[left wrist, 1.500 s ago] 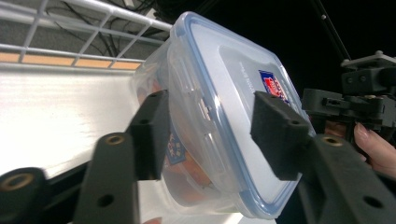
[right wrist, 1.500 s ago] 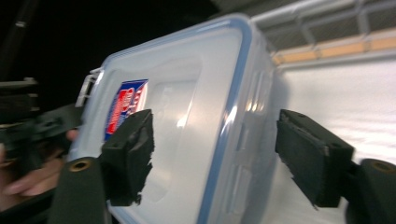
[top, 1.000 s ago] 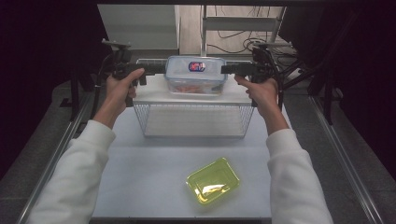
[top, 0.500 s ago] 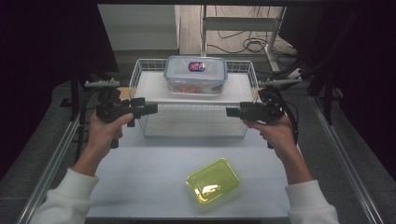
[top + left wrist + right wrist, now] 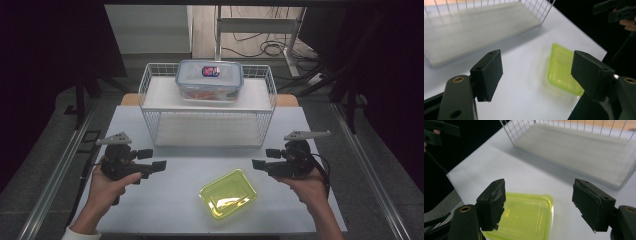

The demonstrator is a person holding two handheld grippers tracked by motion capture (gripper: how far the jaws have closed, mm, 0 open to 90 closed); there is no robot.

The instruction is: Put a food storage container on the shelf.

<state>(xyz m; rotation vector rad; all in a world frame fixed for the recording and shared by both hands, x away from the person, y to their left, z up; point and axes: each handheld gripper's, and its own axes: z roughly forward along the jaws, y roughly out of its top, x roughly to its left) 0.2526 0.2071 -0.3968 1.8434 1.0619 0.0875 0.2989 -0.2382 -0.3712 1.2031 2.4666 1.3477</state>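
Note:
A clear lidded container [image 5: 209, 80] with a sticker on its lid stands on the top shelf of a white wire rack [image 5: 150, 82]. A yellow-green shallow tray [image 5: 228, 192] lies on the white table in front of the rack. My left gripper [image 5: 152, 159] is held open to the left of the tray, with nothing between its fingers. My right gripper [image 5: 265, 158] is open to the right of it, also holding nothing. In the left gripper view the tray [image 5: 562, 67] lies beyond the open gripper [image 5: 536, 72]. In the right gripper view the tray [image 5: 524, 217] sits just below the open gripper [image 5: 539, 205].
The rack's lower shelf [image 5: 207, 130] is bare. The white table [image 5: 165, 210] ends close behind the tray at the person's side. Metal rails [image 5: 55, 170] run along both sides of the table. Cables and desk legs [image 5: 270, 47] lie on the floor beyond.
Both grippers have pulled back from the container on the top shelf, toward the person and down to either side of the yellow-green tray. The container stays on the rack.

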